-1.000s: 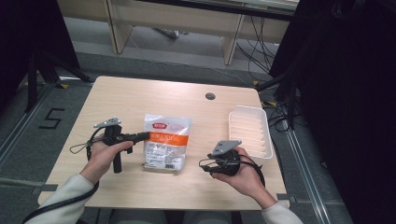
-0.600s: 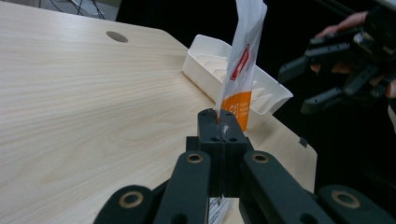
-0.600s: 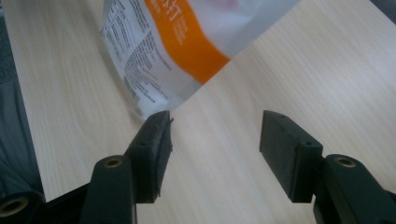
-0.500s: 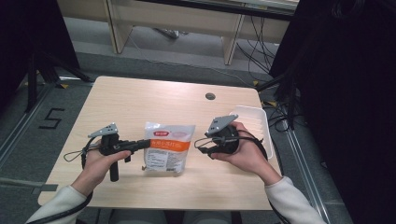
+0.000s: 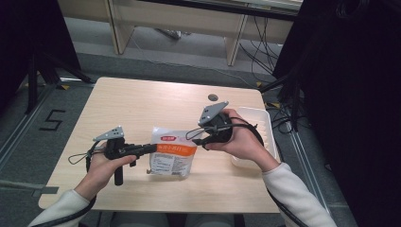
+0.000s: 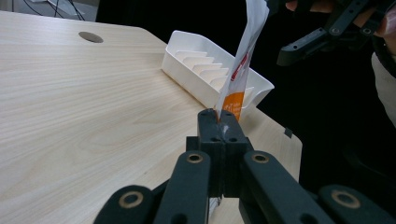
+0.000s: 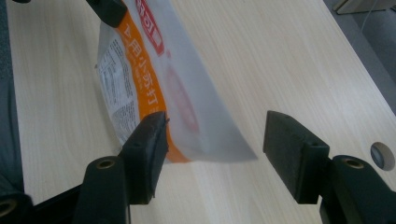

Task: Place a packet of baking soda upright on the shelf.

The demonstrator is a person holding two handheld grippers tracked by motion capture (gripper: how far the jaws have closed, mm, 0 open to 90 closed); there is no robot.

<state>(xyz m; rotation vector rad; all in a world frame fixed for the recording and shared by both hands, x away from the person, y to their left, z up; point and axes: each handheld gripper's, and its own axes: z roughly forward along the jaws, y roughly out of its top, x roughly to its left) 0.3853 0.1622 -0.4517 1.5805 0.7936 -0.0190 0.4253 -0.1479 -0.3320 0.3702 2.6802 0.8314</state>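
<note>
A white and orange snack pouch (image 5: 172, 158) is near the middle of the table, held up on edge. My left gripper (image 5: 152, 149) is shut on its upper left corner. In the left gripper view the closed jaws (image 6: 218, 122) pinch the pouch's (image 6: 243, 60) orange edge, and the bag rises above them. My right gripper (image 5: 204, 140) is at the pouch's upper right corner, with its jaws open. In the right gripper view that gripper (image 7: 215, 135) straddles the lower corner of the pouch (image 7: 173, 93), which lies close to the left jaw and apart from the right one.
A white ribbed tray (image 5: 267, 128) stands at the table's right edge, just behind the right hand; the left gripper view shows it too (image 6: 210, 65). A round cable hole (image 5: 213, 97) is at the back of the wooden tabletop. Floor and cables surround the table.
The right gripper has come from the front right of the table up to the pouch's top right corner. The left gripper has drawn the pouch slightly toward the front and tilted it up.
</note>
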